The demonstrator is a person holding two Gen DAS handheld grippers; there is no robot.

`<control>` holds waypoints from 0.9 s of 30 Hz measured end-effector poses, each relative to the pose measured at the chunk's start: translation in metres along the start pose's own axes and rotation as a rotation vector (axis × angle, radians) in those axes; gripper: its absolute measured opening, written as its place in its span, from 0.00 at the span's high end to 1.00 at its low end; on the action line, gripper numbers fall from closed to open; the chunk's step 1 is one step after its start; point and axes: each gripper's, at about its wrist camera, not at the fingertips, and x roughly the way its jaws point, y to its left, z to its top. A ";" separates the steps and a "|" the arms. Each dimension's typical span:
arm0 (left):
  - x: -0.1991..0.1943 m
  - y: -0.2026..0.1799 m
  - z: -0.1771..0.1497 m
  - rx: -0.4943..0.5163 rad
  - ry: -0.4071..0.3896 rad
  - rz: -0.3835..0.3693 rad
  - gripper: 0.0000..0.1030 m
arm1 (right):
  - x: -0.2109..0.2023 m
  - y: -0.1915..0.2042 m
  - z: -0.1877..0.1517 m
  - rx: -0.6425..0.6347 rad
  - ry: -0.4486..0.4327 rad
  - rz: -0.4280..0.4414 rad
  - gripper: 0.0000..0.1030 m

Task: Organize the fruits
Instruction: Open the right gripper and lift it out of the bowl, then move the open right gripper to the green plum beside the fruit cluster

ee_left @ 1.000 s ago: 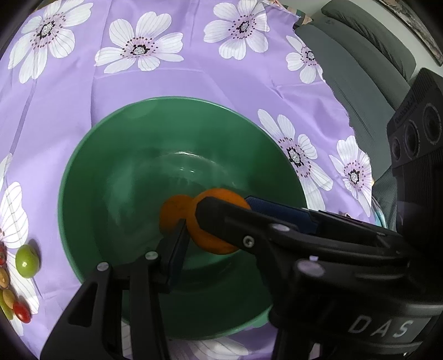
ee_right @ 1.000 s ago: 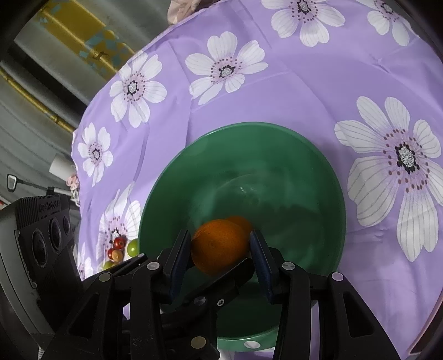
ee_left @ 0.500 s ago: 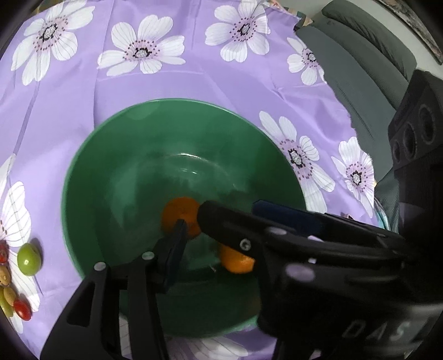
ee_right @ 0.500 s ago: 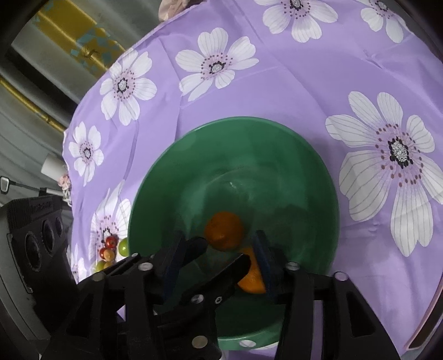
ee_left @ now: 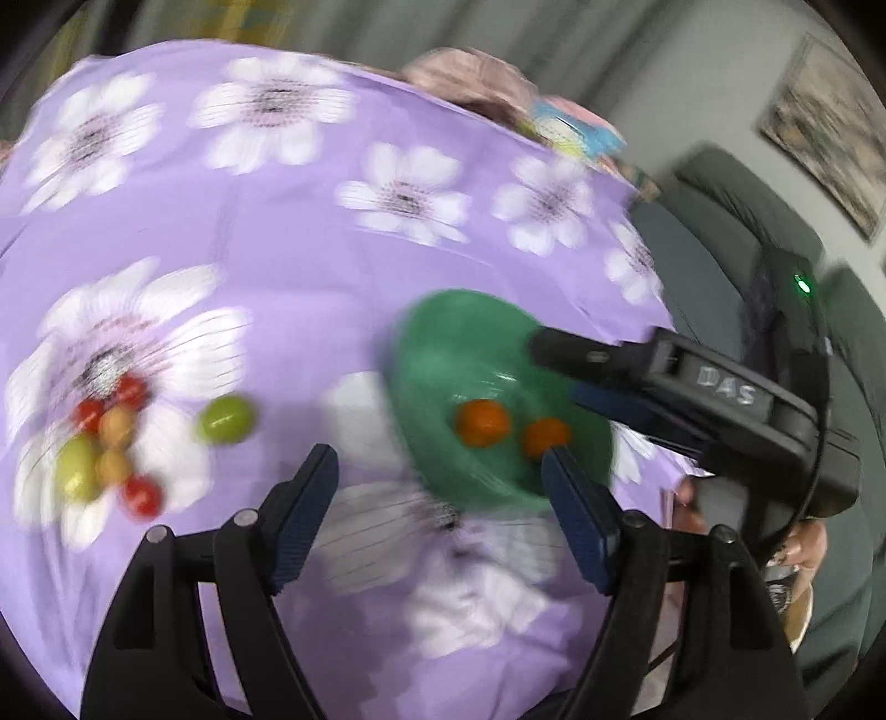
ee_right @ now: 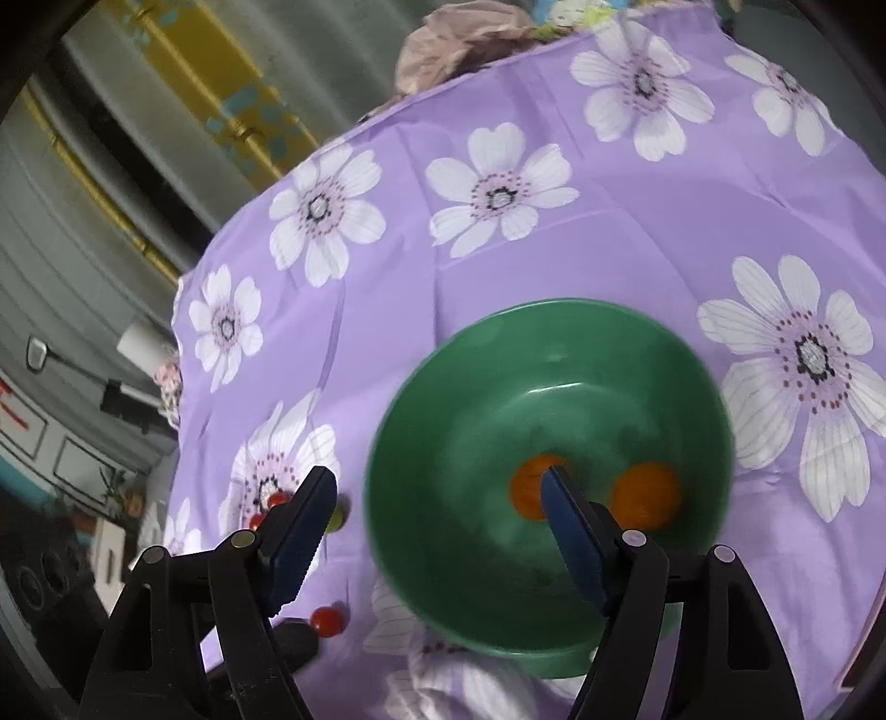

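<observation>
A green bowl (ee_left: pixel 443 343) (ee_right: pixel 554 332) sits on the purple flowered cloth and holds two oranges (ee_left: pixel 480 423) (ee_left: pixel 546 436), also seen in the right wrist view (ee_right: pixel 526 487) (ee_right: pixel 645 494). My left gripper (ee_left: pixel 440 471) is open and empty above the cloth, left of the bowl. My right gripper (ee_right: pixel 437 495) is open and empty, raised over the bowl's near left rim; its body shows in the left wrist view (ee_left: pixel 692 399). A cluster of small red, green and tan fruits (ee_left: pixel 105 448) and a lone green fruit (ee_left: pixel 227 419) lie left of the bowl.
A small red fruit (ee_right: pixel 326 620) lies by the right gripper's left finger. A grey sofa (ee_left: pixel 764 221) stands beyond the cloth's right edge. Crumpled fabric (ee_right: pixel 459 39) lies at the far edge. Both views are blurred by motion.
Both grippers let go of their oranges, which now lie in the bowl. Both grippers opened wide and pulled up and back; the left one swung left toward the small fruits.
</observation>
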 end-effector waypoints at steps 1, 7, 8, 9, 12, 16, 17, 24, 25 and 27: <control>-0.007 0.010 -0.003 -0.028 -0.012 0.030 0.25 | 0.002 0.008 -0.003 -0.017 -0.002 -0.002 0.26; -0.044 0.055 -0.020 -0.073 -0.058 0.201 0.24 | 0.010 0.048 -0.019 -0.110 -0.022 -0.004 0.26; -0.047 0.065 -0.022 -0.081 -0.055 0.218 0.24 | 0.013 0.054 -0.021 -0.118 -0.022 -0.004 0.26; -0.049 0.072 -0.023 -0.091 -0.050 0.232 0.24 | 0.016 0.058 -0.023 -0.121 -0.020 -0.001 0.26; -0.054 0.102 -0.027 -0.174 -0.079 0.275 0.24 | 0.024 0.071 -0.031 -0.139 0.001 0.023 0.26; -0.062 0.126 -0.035 -0.226 -0.070 0.281 0.24 | 0.037 0.096 -0.045 -0.208 0.007 0.010 0.26; -0.064 0.130 -0.035 -0.240 -0.072 0.280 0.24 | 0.041 0.101 -0.048 -0.225 0.011 0.009 0.26; -0.065 0.145 -0.038 -0.288 -0.061 0.336 0.24 | 0.073 0.131 -0.062 -0.293 0.077 -0.009 0.26; -0.063 0.146 -0.038 -0.290 -0.051 0.340 0.24 | 0.076 0.135 -0.064 -0.304 0.084 -0.009 0.26; -0.056 0.150 -0.040 -0.292 -0.032 0.349 0.24 | 0.087 0.142 -0.066 -0.324 0.103 -0.005 0.32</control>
